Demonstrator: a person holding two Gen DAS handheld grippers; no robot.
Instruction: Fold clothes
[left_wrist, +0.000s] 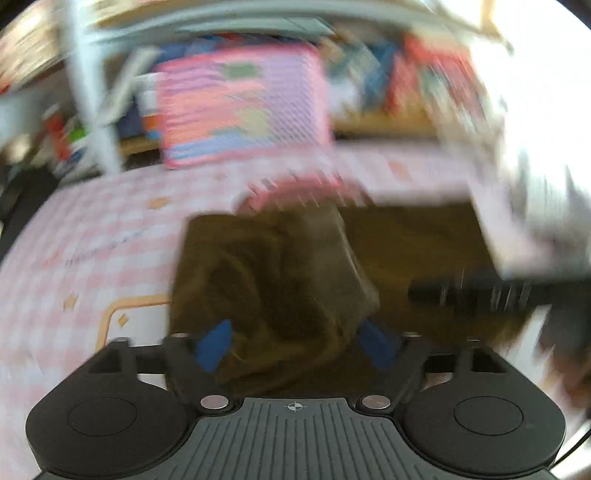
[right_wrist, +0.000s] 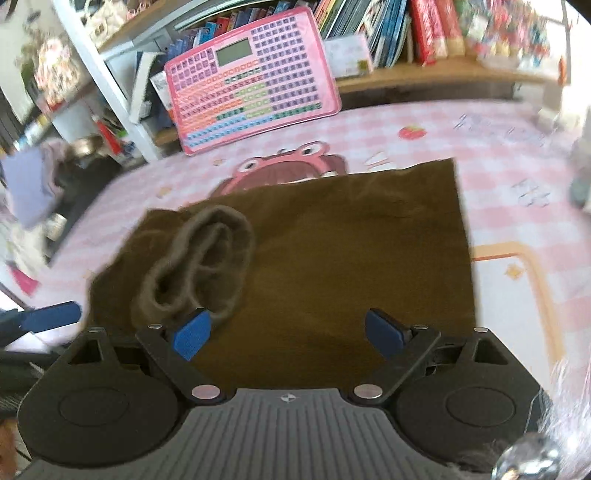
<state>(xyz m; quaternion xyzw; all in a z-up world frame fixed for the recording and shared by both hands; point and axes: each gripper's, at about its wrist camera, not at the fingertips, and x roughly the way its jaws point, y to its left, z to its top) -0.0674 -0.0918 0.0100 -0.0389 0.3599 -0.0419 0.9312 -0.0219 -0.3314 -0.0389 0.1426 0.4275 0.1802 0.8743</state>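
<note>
A dark brown garment (right_wrist: 351, 240) lies flat on the pink checked table cover, folded into a rough rectangle, with its ribbed collar (right_wrist: 201, 262) bunched at its left part. My right gripper (right_wrist: 288, 338) is open just above the garment's near edge, empty. My left gripper (left_wrist: 297, 345) is open over the same garment (left_wrist: 277, 277), its blue pads either side of a raised fold; the left wrist view is heavily blurred. The left gripper's blue fingertip (right_wrist: 55, 317) shows at the left edge of the right wrist view.
The pink checked cover (right_wrist: 498, 155) has a cartoon frog-hat print behind the garment. A pink keyboard toy (right_wrist: 251, 81) leans against a shelf of books (right_wrist: 388, 29) at the back. Clutter and a white post (right_wrist: 107, 81) stand at the left.
</note>
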